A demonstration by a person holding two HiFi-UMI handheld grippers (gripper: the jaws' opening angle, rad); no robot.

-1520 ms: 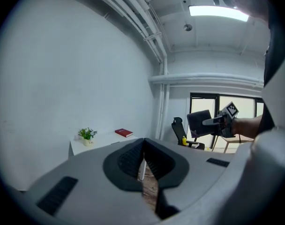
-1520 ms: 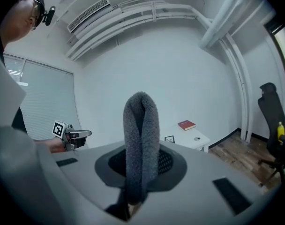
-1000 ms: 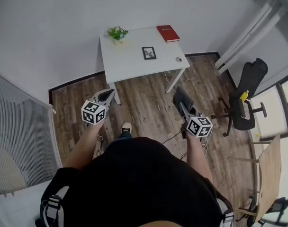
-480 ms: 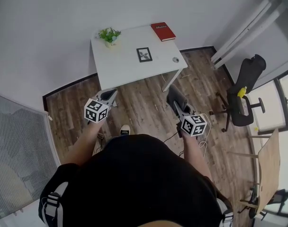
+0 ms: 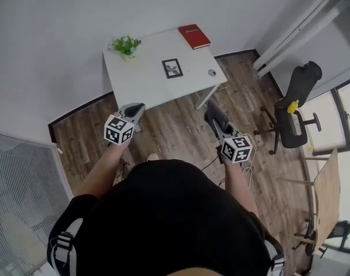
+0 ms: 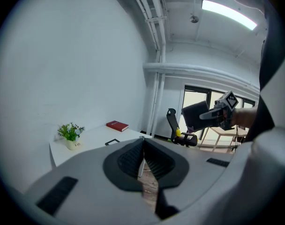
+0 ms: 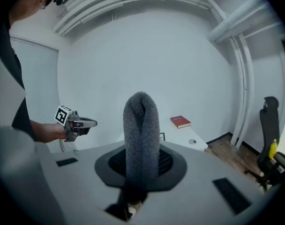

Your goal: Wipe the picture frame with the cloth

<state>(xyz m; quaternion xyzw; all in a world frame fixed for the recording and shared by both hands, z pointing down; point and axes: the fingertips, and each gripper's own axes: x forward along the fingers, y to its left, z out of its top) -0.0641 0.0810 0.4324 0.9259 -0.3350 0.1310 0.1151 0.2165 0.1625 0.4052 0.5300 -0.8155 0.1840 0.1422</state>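
while the picture frame (image 5: 172,68) lies on the table (image 5: 137,84), right gripper (image 7: 141,165) clamped on grey cloth (image 7: 141,125), left gripper (image 6: 143,159) jaws together

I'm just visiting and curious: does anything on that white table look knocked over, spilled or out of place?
Nothing stands out. The potted plant stands upright, the red book lies at the far corner of the white table, and the picture frame sits near its middle. The right gripper holds a grey cloth.

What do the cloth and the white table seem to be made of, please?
The cloth: looks like grey fleece or microfibre, matt; fuzzy nap, soft fold. The table: probably white laminate or painted board, smooth; flat, even surface, but uncertain.
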